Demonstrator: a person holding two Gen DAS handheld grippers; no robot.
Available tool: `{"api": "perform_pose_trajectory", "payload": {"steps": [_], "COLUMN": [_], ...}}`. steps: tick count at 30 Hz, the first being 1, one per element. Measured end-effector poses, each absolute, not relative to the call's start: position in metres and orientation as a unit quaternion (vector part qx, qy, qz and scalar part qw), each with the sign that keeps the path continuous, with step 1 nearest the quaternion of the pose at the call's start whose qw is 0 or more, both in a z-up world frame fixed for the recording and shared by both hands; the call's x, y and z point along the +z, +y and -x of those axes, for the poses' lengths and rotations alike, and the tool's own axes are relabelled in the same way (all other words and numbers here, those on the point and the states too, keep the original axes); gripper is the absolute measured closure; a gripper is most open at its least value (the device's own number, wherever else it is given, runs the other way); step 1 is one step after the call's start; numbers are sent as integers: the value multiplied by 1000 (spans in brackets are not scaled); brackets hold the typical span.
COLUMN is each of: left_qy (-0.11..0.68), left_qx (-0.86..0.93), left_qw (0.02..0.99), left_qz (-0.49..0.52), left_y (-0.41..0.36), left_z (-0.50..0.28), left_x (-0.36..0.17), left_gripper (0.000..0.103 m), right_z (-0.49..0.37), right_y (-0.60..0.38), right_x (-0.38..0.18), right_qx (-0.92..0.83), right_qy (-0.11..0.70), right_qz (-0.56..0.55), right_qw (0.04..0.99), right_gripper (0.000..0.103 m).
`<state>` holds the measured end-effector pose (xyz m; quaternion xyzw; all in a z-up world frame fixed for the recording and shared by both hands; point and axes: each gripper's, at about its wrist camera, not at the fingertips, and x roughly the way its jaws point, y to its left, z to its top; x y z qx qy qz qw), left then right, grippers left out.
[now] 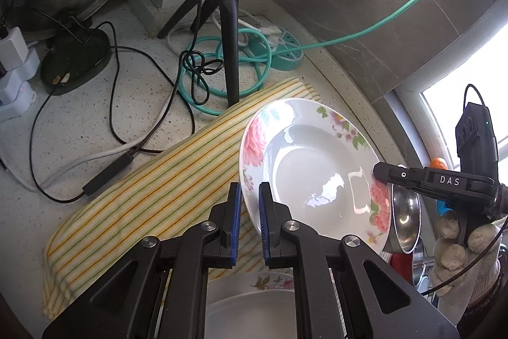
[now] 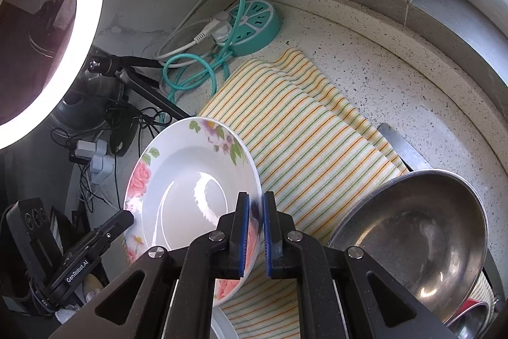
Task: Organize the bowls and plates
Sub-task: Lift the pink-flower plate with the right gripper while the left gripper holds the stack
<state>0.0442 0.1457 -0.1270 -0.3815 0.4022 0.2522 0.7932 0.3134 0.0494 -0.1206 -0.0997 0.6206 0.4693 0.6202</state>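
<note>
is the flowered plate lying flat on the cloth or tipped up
Tipped up. The plate stands steeply on edge above the striped cloth, its rim between the fingers of both the left gripper and right gripper.

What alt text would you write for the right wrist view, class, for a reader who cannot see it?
The right gripper clamps the rim of a tilted floral plate, with the left gripper at its opposite edge. Behind lie a striped cloth on a speckled counter, a steel bowl and a teal power strip.

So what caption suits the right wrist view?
Two claws hold a floral plate over a striped cloth.
</note>
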Motion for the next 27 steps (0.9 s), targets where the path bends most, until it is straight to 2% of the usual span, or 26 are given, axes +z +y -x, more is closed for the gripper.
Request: {"api": "perform_pose_trajectory", "payload": {"steps": [27], "left_qy": [435], "left_qx": [166], "left_qw": [821], "left_qz": [330], "left_y": [145], "left_z": [-15], "left_x": [-106], "left_gripper": [94], "right_z": [-258], "right_y": [-9], "right_x": [-96], "right_qx": [423], "right_qy": [616], "right_qz": [23], "right_qw": [664], "right_gripper": [95]}}
